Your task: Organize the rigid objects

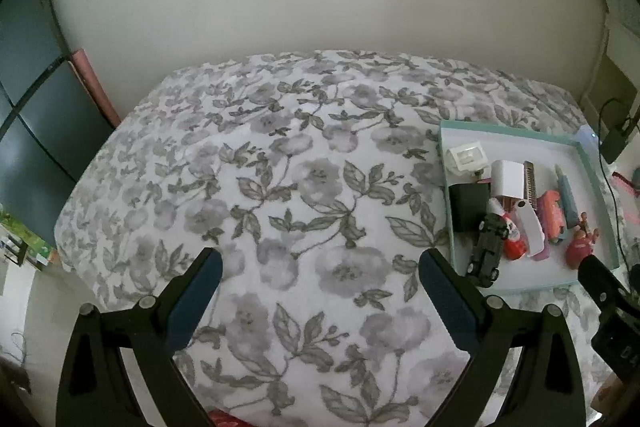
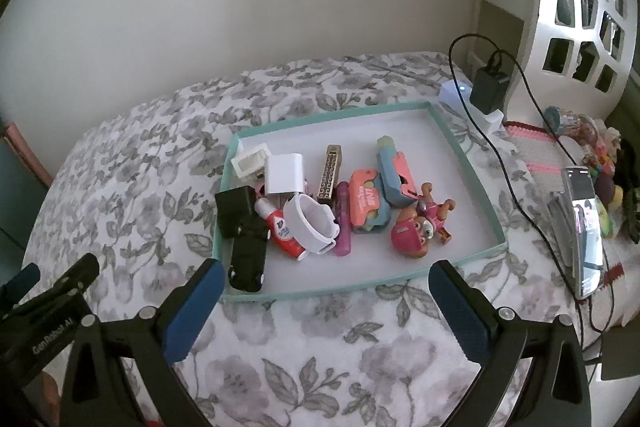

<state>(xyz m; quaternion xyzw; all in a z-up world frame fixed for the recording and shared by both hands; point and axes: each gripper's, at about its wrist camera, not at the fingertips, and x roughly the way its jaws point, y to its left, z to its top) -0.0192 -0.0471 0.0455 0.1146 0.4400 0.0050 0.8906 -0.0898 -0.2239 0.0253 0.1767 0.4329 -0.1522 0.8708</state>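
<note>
Teal-rimmed tray (image 2: 468,163) on the floral bedspread (image 1: 280,187) holds every toy, black car (image 2: 248,259) included. Both my grippers, left (image 1: 320,267) and right (image 2: 326,279), gape empty. Gathering looks done; tidying perhaps remains.

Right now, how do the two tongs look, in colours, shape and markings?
Both tongs, left and right, have black angular frames with silver bolts and dark blue ribbed pads on the fingers. The right wrist view shows white lettering, seemingly "GenRobot.AI", on the left one's side.
</note>
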